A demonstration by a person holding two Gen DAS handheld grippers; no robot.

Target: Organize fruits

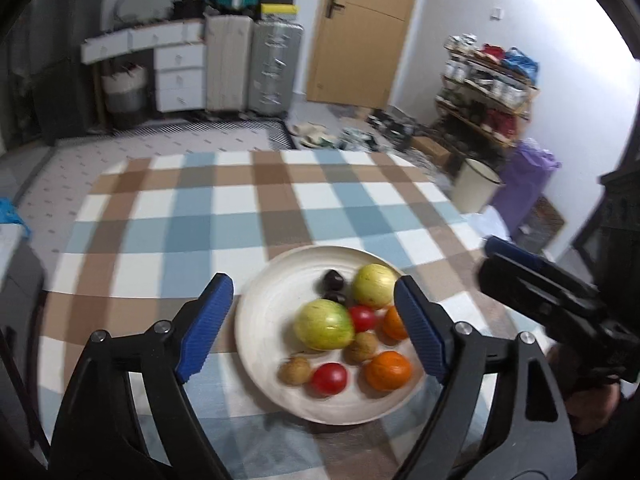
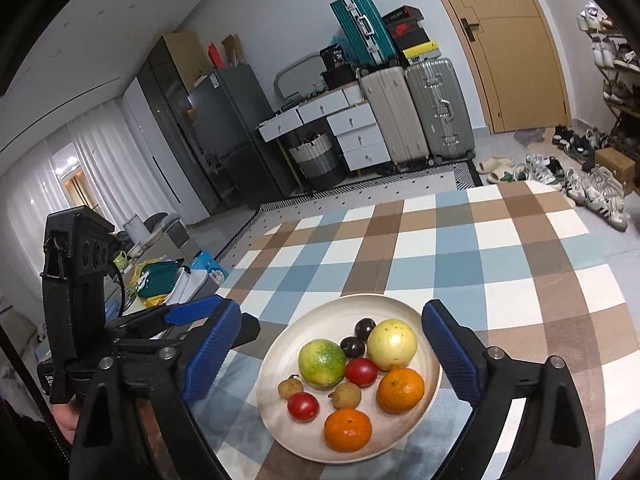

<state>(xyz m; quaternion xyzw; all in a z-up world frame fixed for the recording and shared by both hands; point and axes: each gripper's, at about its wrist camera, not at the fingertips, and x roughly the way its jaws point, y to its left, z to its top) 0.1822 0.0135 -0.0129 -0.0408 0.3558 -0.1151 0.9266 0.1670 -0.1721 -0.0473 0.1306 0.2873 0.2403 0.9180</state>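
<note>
A cream plate (image 1: 260, 308) (image 2: 316, 320) sits on the checked tablecloth (image 1: 240, 216). It holds a green fruit (image 2: 322, 362), a yellow fruit (image 2: 392, 344), two dark plums (image 2: 365, 328), two tomatoes (image 2: 361, 372), two oranges (image 2: 401, 390) and two brown longans (image 2: 346, 395). My left gripper (image 1: 313, 282) hovers open above the near side of the plate, with nothing between its blue pads. My right gripper (image 2: 332, 308) is also open and empty, raised over the plate from the right. Each gripper shows in the other's view: the right gripper (image 1: 516, 260) and the left gripper (image 2: 200, 314).
The table's far edge (image 1: 256, 152) gives onto a tiled floor. Beyond it are suitcases (image 2: 436, 112), a white drawer unit (image 2: 356, 136), a door (image 1: 360, 32), a shoe rack (image 1: 484, 92) and a cream bin (image 1: 476, 190). Bags and clutter (image 2: 160, 276) lie left of the table.
</note>
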